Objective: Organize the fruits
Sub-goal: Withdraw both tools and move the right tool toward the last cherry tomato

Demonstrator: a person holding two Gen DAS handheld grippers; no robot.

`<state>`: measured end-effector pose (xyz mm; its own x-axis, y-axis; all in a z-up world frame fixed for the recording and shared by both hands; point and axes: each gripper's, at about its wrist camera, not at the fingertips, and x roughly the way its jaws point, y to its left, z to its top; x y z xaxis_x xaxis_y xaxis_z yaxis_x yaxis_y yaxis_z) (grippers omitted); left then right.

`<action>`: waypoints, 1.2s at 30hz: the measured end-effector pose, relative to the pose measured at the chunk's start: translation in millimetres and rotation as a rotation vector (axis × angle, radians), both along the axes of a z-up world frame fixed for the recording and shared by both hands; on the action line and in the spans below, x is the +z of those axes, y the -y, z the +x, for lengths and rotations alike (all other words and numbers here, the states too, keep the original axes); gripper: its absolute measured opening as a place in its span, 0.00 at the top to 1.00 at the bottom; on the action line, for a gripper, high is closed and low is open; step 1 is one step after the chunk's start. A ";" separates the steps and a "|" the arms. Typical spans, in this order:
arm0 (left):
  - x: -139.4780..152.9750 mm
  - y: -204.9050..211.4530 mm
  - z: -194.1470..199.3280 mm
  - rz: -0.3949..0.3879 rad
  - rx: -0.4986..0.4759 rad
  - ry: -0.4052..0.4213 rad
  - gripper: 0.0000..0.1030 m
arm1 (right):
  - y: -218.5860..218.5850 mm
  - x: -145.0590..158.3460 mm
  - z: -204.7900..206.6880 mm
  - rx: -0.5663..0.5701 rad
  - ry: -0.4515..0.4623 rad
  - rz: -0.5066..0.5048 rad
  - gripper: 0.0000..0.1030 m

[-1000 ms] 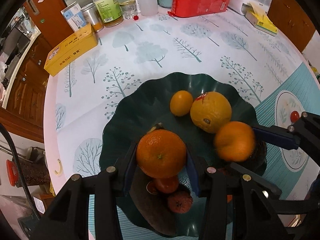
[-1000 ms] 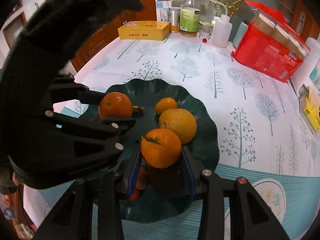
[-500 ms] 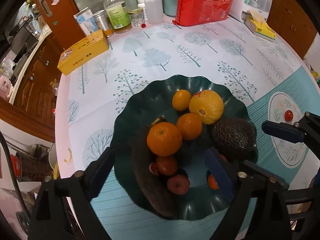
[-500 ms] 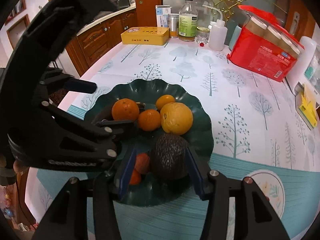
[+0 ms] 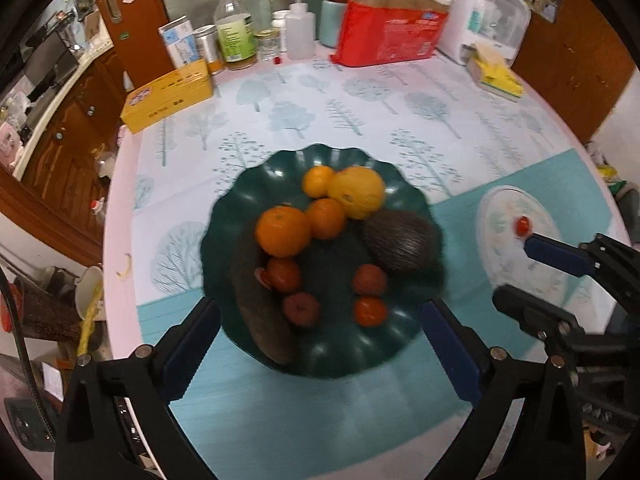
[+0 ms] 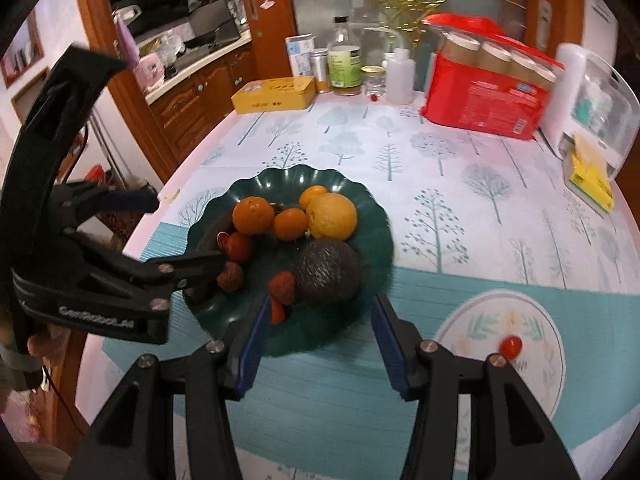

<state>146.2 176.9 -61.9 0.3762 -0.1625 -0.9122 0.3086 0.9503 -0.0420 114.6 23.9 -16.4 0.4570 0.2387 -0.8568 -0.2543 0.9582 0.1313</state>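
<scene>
- The left gripper [image 5: 320, 344] is wide open and holds nothing.
- The right gripper [image 6: 316, 340] is wide open and empty too.
- The fruits sit in the green plate [image 5: 340, 160], near the table's close edge.
- There is bare tablecloth [image 6: 460, 168] behind the plate.
- Only the left view shows the long dark fruit [image 5: 260, 304] well.
- A small red tomato [image 6: 511, 346] lies apart, right of the plate.
</scene>
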 end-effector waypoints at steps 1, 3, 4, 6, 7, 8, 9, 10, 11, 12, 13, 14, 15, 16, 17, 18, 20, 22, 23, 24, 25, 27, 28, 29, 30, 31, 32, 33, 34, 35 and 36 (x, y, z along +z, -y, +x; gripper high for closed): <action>2.7 3.6 -5.0 -0.007 -0.009 0.002 0.03 | 4.6 1.5 -2.8 -0.013 -0.001 0.006 0.50; 8.8 13.8 -16.7 -0.013 -0.036 0.013 0.03 | 15.4 4.9 -11.4 -0.037 -0.001 0.018 0.50; 11.5 19.1 -21.4 -0.014 -0.048 0.018 0.03 | 21.1 6.5 -15.8 -0.049 0.000 0.021 0.50; 18.1 32.4 -32.3 -0.021 -0.073 0.033 0.03 | 31.1 9.3 -23.8 -0.070 0.004 0.022 0.50; 21.6 39.3 -37.3 -0.022 -0.083 0.044 0.03 | 36.5 10.6 -27.6 -0.080 0.006 0.023 0.50; 24.6 45.5 -41.3 -0.022 -0.092 0.056 0.03 | 42.0 12.0 -31.3 -0.090 0.009 0.023 0.50; 28.5 54.6 -46.4 -0.024 -0.105 0.070 0.03 | 49.0 13.5 -35.5 -0.102 0.012 0.024 0.50; 31.0 59.9 -49.5 -0.026 -0.111 0.076 0.03 | 55.5 14.4 -38.5 -0.112 0.015 0.024 0.50; 33.6 68.8 -53.2 -0.029 -0.122 0.085 0.03 | 64.3 16.0 -41.9 -0.127 0.018 0.026 0.50; 34.9 75.1 -55.3 -0.030 -0.128 0.089 0.03 | 71.7 17.6 -45.9 -0.136 0.021 0.028 0.50; 36.3 85.5 -57.7 -0.030 -0.135 0.093 0.03 | 80.4 18.6 -48.6 -0.148 0.023 0.030 0.50; 37.4 92.2 -59.0 -0.029 -0.138 0.095 0.03 | 87.1 19.3 -50.6 -0.158 0.025 0.029 0.50; 38.1 101.9 -61.1 -0.030 -0.142 0.097 0.03 | 95.9 19.9 -52.5 -0.170 0.026 0.028 0.50; 38.5 109.8 -62.5 -0.032 -0.147 0.097 0.03 | 106.0 20.2 -54.3 -0.183 0.026 0.026 0.50; 38.7 117.4 -63.5 -0.033 -0.152 0.097 0.03 | 117.0 20.1 -56.3 -0.195 0.026 0.023 0.50; 38.7 123.9 -64.0 -0.032 -0.154 0.099 0.03 | 125.5 20.4 -57.2 -0.204 0.026 0.020 0.50; 37.6 141.3 -64.8 -0.029 -0.149 0.103 0.03 | 145.8 19.4 -58.7 -0.220 0.027 0.016 0.50; 34.8 156.0 -63.6 -0.029 -0.131 0.104 0.03 | 161.4 18.1 -58.5 -0.229 0.023 0.013 0.50; 33.6 160.6 -62.2 -0.031 -0.120 0.100 0.03 | 168.8 16.8 -58.8 -0.229 0.019 0.010 0.50; 32.2 165.4 -61.1 -0.036 -0.109 0.096 0.03 | 176.0 15.0 -57.9 -0.229 0.016 0.004 0.50; 30.0 171.2 -58.3 -0.043 -0.092 0.089 0.03 | 182.8 12.6 -57.1 -0.230 0.013 -0.001 0.50; 25.4 179.7 -52.9 -0.046 -0.058 0.091 0.03 | 193.7 6.1 -53.7 -0.222 0.003 -0.009 0.50; 23.3 183.1 -51.6 -0.045 -0.040 0.093 0.03 | 197.7 2.2 -51.5 -0.216 -0.004 -0.013 0.50; 21.0 186.1 -49.5 -0.048 -0.025 0.094 0.03 | 201.8 -2.9 -48.0 -0.206 -0.010 -0.018 0.50; 16.5 189.6 -46.6 -0.053 -0.005 0.095 0.03 | 204.1 -6.2 -46.3 -0.198 -0.011 -0.020 0.50; 11.8 191.9 -44.5 -0.050 0.012 0.094 0.03 | 206.1 -11.4 -43.0 -0.185 -0.014 -0.025 0.50; 7.6 193.8 -42.4 -0.044 0.026 0.093 0.03 | 207.0 -15.6 -40.2 -0.174 -0.018 -0.030 0.50; 1.1 196.8 -39.7 -0.039 0.042 0.093 0.03 | 207.5 -21.1 -36.0 -0.161 -0.023 -0.037 0.50; -3.0 198.3 -38.0 -0.033 0.050 0.091 0.03 | 207.5 -26.3 -31.2 -0.146 -0.026 -0.042 0.50; -10.0 200.4 -34.6 -0.024 0.065 0.087 0.03 | 207.0 -32.5 -26.4 -0.126 -0.029 -0.045 0.50; -14.9 200.9 -31.3 -0.020 0.075 0.083 0.03 | 205.6 -37.2 -22.5 -0.111 -0.031 -0.047 0.50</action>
